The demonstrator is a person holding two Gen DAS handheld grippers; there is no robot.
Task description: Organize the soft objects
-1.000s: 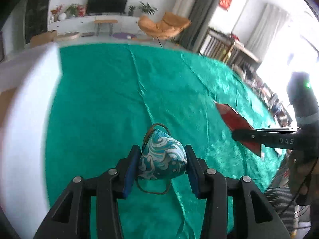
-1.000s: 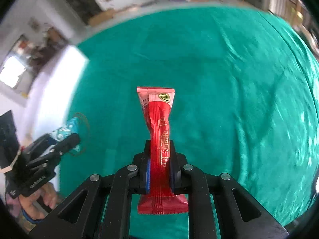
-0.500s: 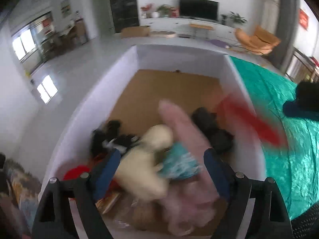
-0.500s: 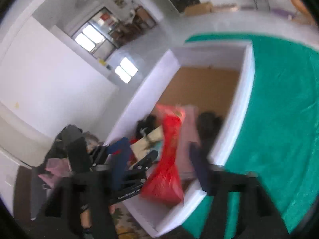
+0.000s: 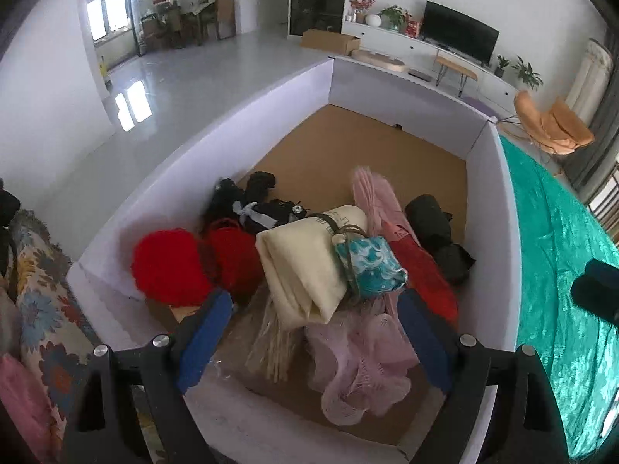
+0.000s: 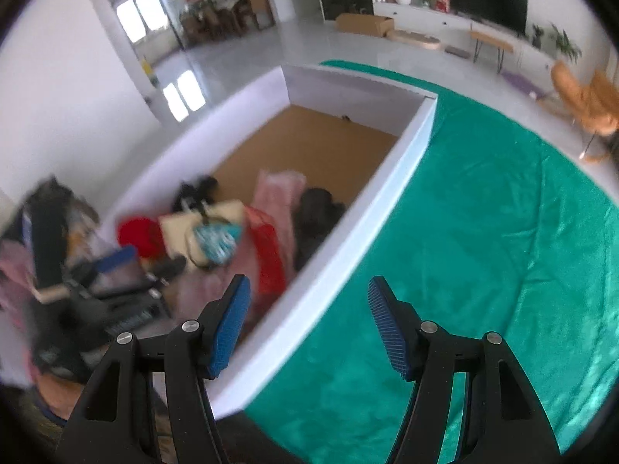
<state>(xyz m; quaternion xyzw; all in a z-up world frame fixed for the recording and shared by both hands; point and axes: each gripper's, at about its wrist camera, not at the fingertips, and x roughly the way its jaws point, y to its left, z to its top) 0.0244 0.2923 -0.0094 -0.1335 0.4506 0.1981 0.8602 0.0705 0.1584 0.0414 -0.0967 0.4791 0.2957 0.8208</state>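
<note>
A white-walled box [image 5: 491,201] with a brown floor holds a pile of soft things. The teal wave-patterned pouch [image 5: 369,265] lies on a cream folded cloth [image 5: 301,266]. The red snack packet [image 5: 423,274] lies beside it, against pink fabric [image 5: 377,201]. My left gripper [image 5: 313,317] is open and empty above the near end of the box. My right gripper [image 6: 307,319] is open and empty over the box's right wall [image 6: 367,224]. The pouch [image 6: 216,241] and the red packet [image 6: 267,251] also show in the right wrist view.
Red woolly items [image 5: 174,266], black items [image 5: 433,224] and pale pink netting [image 5: 359,371] also lie in the box. Green cloth [image 6: 483,251] covers the table to the right of the box. A patterned fabric [image 5: 42,309] lies left of the box.
Both grippers swung from the green table to the box and opened. The teal pouch and the red packet left the fingers and now lie in the box.
</note>
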